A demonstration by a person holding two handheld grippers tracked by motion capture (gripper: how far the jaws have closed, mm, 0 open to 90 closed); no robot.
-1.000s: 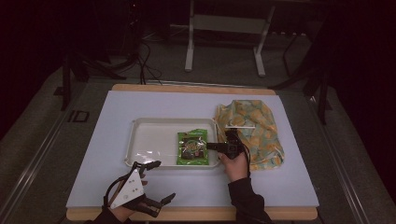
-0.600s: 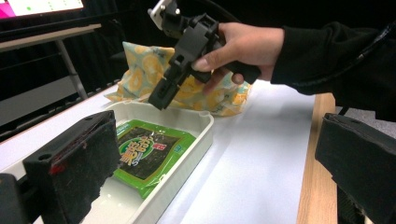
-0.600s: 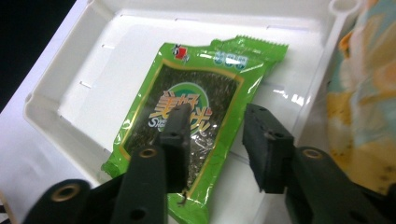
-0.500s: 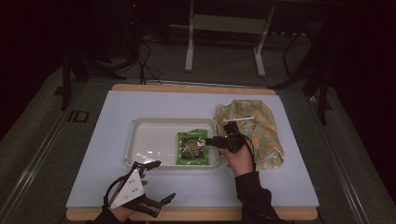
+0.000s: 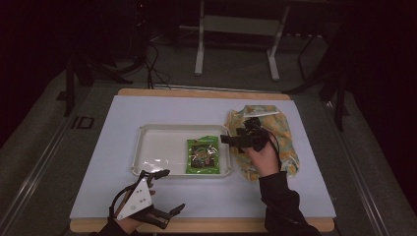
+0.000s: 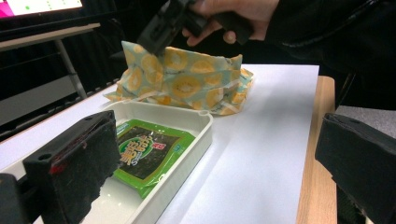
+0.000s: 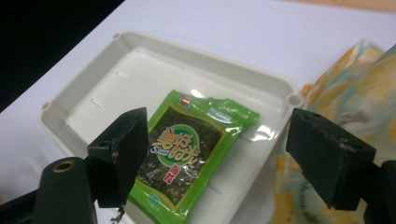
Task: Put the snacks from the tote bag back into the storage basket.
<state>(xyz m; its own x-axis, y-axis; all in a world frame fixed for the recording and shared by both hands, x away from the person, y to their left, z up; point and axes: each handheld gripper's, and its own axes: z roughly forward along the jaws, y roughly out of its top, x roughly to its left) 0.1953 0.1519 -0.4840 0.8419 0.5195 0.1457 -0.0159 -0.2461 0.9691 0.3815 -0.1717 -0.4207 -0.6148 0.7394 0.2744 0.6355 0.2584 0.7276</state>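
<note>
presently, item one: green seaweed packet (image 5: 202, 155), lying flat inside the white tray (image 5: 147, 147), toward the tray's right end and near its front wall. its long axis is running from the person's side toward the far side of the table, with the printed label reading upright from the person's side.

item two: right gripper (image 5: 231, 139), hovering over the tray's right rim, jaws spread wide and holding nothing. in the right gripper view the packet (image 7: 189, 151) is sitting just below and between the two jaws, so the packet is lying to the left of this gripper and slightly nearer the person.

item three: left gripper (image 5: 167, 196), resting at the front table edge, jaws open and empty, well apart from the packet. the right hand is the nearer one.

item four: kiwi-print cloth bag (image 5: 275, 132), lying beside the tray on the right.
</note>
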